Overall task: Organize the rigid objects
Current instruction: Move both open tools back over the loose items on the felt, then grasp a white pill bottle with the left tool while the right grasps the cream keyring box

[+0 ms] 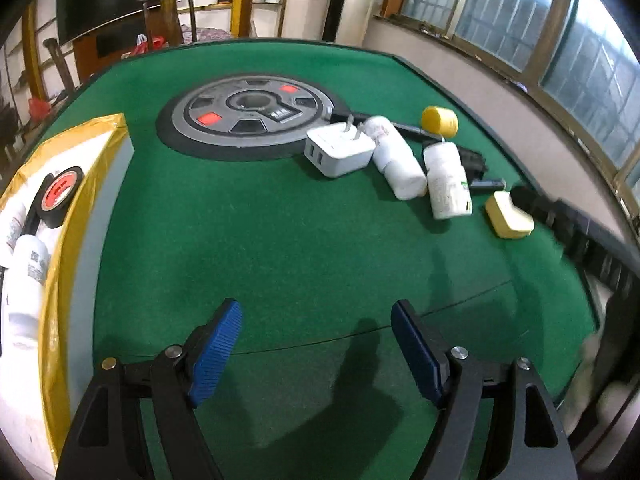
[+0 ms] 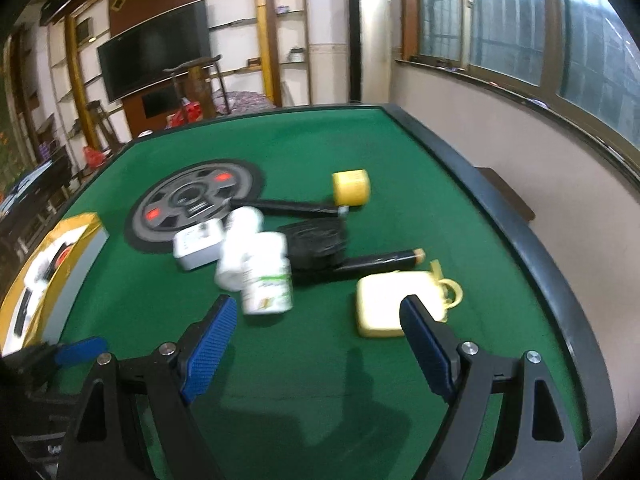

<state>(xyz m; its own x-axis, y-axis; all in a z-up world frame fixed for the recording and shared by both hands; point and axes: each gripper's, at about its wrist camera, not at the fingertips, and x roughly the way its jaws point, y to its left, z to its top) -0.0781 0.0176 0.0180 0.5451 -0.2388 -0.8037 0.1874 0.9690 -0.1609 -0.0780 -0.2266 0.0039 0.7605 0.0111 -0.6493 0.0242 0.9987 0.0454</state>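
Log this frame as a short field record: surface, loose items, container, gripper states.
surface: green felt table
loose items: white charger, two white bottles, yellow case, yellow cap
container: yellow-edged box at left, holding tape roll and bottles
left gripper: open, empty
right gripper: open, empty

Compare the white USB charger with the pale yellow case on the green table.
The white USB charger has two metal prongs sticking up and two ports on its side; the pale yellow case has neither, only a looped strap. The charger lies beside the round centre panel; the case lies nearer the table's right edge. Both are rounded blocks lying free.
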